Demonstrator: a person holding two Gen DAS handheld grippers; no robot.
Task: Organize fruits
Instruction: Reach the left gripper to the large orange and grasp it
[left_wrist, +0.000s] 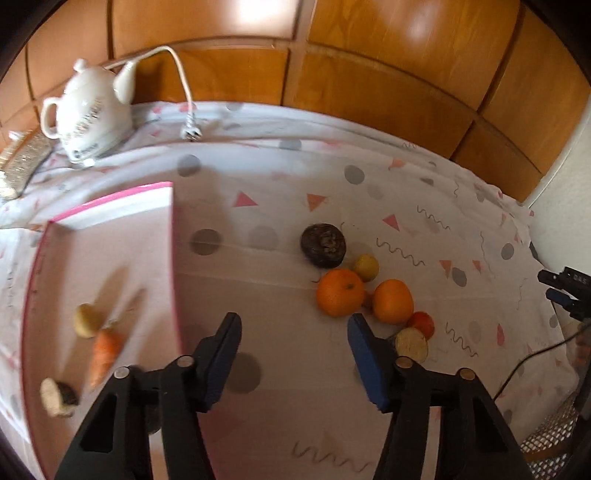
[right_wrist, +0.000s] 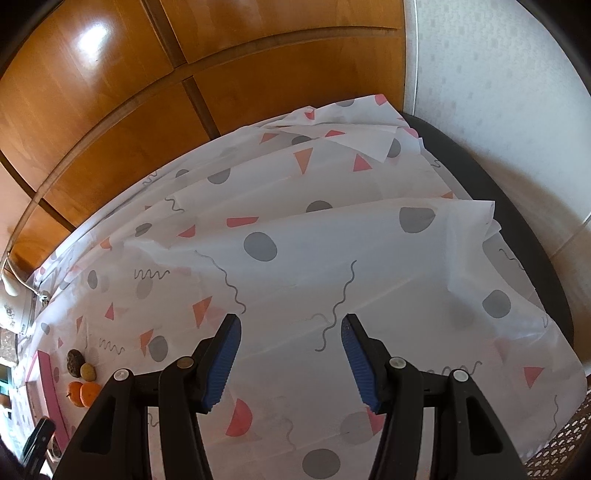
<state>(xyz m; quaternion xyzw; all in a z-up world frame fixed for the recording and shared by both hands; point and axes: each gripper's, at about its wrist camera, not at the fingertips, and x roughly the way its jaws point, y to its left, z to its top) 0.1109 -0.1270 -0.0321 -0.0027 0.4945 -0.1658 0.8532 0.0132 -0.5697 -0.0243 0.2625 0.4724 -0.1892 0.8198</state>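
In the left wrist view a pile of produce lies on the patterned tablecloth (left_wrist: 295, 206): two oranges (left_wrist: 340, 292) (left_wrist: 392, 301), a dark round fruit (left_wrist: 323, 245), a small yellow fruit (left_wrist: 366, 267), a red fruit (left_wrist: 423, 322) and a pale cut piece (left_wrist: 410, 345). A white tray with a pink rim (left_wrist: 170, 236) at the left holds a carrot (left_wrist: 104, 353), a small yellow piece (left_wrist: 87, 319) and a dark-and-white piece (left_wrist: 57, 398). My left gripper (left_wrist: 294, 322) is open and empty, between tray and pile. My right gripper (right_wrist: 291, 322) is open and empty over bare cloth; the oranges (right_wrist: 83, 393) lie far left.
A white kettle (left_wrist: 92, 110) with its cord and plug (left_wrist: 191, 130) stands at the back left. Wooden cabinet doors (left_wrist: 369, 74) run behind the table. The cloth is folded over at the table's right end (right_wrist: 369, 229). A woven chair seat (left_wrist: 546, 439) sits at bottom right.
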